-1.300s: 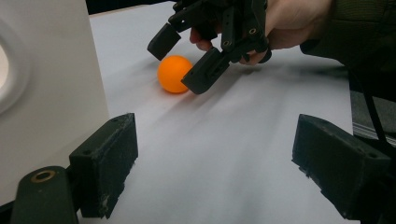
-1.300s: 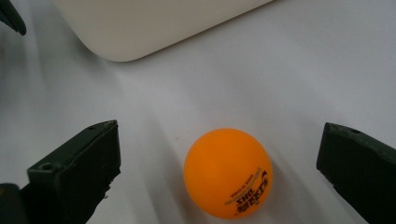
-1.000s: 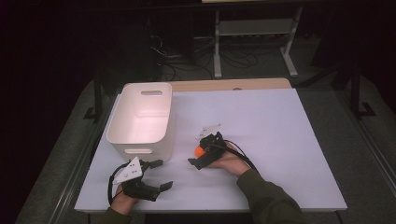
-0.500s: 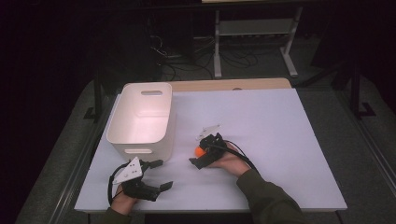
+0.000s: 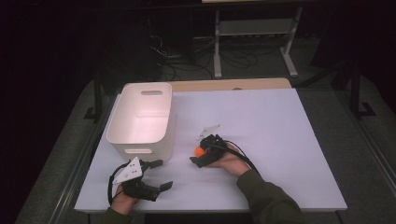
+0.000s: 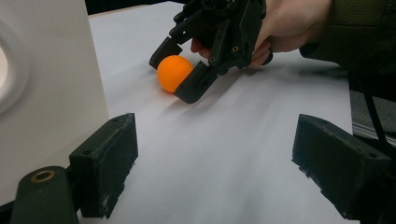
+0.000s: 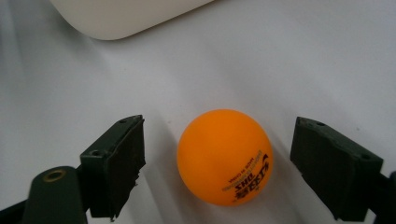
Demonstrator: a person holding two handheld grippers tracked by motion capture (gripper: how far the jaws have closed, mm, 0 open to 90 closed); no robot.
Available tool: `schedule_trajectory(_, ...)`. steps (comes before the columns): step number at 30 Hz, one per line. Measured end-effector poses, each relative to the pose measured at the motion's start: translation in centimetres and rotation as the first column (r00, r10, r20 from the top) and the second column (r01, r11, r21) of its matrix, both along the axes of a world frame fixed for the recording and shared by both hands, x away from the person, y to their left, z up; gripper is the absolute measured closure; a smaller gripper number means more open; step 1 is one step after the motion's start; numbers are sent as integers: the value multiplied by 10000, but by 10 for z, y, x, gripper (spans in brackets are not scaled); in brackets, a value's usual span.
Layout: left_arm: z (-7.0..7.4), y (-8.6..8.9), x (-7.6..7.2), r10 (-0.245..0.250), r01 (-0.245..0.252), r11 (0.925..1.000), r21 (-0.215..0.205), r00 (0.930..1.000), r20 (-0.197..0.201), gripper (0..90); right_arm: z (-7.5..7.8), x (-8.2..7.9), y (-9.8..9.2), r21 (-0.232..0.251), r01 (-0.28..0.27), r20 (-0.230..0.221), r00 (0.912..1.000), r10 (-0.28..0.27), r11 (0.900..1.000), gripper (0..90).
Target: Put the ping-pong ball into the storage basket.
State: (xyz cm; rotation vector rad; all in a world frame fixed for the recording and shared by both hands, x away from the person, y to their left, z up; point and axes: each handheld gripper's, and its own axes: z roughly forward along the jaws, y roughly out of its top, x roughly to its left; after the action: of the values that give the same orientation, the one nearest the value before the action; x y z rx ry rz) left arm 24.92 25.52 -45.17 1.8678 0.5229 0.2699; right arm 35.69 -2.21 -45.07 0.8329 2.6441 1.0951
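An orange table-tennis ball (image 5: 200, 150) (image 6: 173, 73) (image 7: 224, 156) lies on the white table top (image 5: 261, 121), a little right of the bin. My right gripper (image 5: 198, 152) (image 7: 222, 163) lies low on the table with one jaw on each side of the ball. Its jaws have just been closing. In the right gripper view a narrow gap still shows on both sides of the ball, so the pads are off it. My left gripper (image 5: 163, 174) (image 6: 219, 158) rests near the front left edge, open with nothing between its jaws, pointing toward the ball.
A white plastic bin (image 5: 140, 140) (image 6: 46, 84) (image 7: 126, 14) with handle cut-outs stands at the left of the table, close to both grippers. A metal stand and cables are on the dark floor beyond the far edge.
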Motion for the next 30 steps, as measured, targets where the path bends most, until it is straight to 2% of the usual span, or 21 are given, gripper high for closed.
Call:
schedule_trajectory(12,0,0,0,-6,6,10000,-13,10000,-1,138,1,0,-2,84,120,34,9999,-120,9999,269)
schedule_trajectory(30,0,0,0,-2,2,10000,-14,10000,-16,138,1,-1,-3,121,-16,-93,10000,17,9999,410)
